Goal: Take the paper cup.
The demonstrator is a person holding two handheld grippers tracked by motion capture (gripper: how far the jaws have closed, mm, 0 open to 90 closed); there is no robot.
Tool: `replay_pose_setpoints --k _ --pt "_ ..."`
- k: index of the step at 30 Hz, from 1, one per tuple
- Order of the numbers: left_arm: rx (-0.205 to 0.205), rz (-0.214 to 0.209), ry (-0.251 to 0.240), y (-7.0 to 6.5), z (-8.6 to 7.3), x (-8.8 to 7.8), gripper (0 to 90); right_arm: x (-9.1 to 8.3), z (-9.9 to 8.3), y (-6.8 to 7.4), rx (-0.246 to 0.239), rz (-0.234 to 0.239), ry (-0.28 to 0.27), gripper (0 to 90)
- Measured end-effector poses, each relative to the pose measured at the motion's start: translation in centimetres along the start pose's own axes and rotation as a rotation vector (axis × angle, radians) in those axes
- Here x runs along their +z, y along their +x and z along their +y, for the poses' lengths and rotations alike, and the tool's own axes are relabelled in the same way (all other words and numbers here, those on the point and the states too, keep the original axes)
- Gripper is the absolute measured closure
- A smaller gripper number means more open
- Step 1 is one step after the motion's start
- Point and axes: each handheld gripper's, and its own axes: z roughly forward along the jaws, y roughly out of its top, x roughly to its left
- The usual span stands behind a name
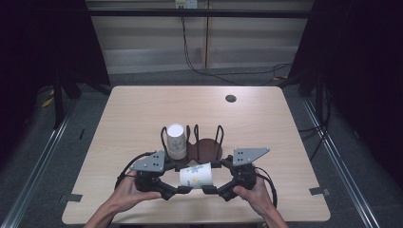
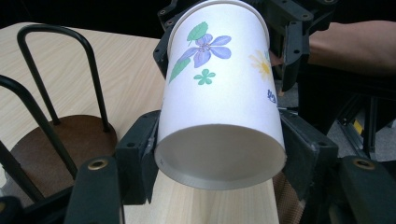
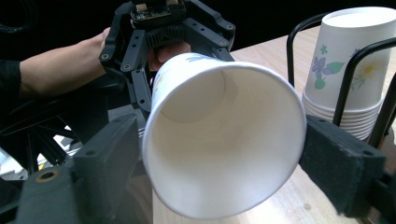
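Note:
A white paper cup point(image 1: 196, 175) with a flower print lies on its side in the air above the table's near edge, held between both grippers. My left gripper point(image 1: 182, 179) is shut on the cup's base end point(image 2: 219, 158), a pad pressing on each side. My right gripper point(image 1: 211, 176) faces it, its pads touching the rim of the cup's open mouth point(image 3: 224, 144) on both sides. Just beyond stands a black wire rack point(image 1: 206, 148) on a brown round base point(image 2: 70, 140). A stack of matching cups point(image 1: 175, 140) sits upside down in the rack's left slot point(image 3: 345, 70).
The light wooden table point(image 1: 266, 123) has a dark round hole point(image 1: 231, 98) at the far right. Black cables point(image 1: 204, 66) run over the floor behind it. Both forearms come in at the near edge.

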Motion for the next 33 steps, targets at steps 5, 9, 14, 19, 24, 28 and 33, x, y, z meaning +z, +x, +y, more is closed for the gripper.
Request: replay_pose_setpoints --k 5,9,14,19,24,28,33 --pt "0.0 -0.018 -0.004 -0.1 0.1 0.0 36.1 -0.2 0.0 -0.2 0.009 0.02 -0.017 21.4" --pt "0.001 -0.029 0.0 -0.1 0.0 0.1 36.1 -0.1 -0.1 -0.2 0.017 0.035 -0.018 21.9" --pt "-0.012 -0.036 -0.005 0.2 0.0 0.1 36.1 -0.2 0.0 -0.2 0.014 0.03 -0.015 25.3" --pt "-0.016 -0.018 0.004 0.3 -0.2 0.2 32.9 -0.2 0.1 -0.2 -0.011 0.022 -0.001 28.0" --pt "-0.029 0.012 0.017 0.4 -0.3 0.2 24.6 -0.2 0.2 -0.2 -0.014 0.014 -0.002 29.7" --pt "-0.049 0.047 0.026 0.6 -0.6 -0.1 16.1 -0.6 0.2 -0.2 -0.01 -0.014 -0.003 29.8" --pt "-0.07 0.091 0.039 0.8 -1.1 -0.8 16.2 -1.6 0.1 -0.8 0.02 -0.071 -0.006 29.8"
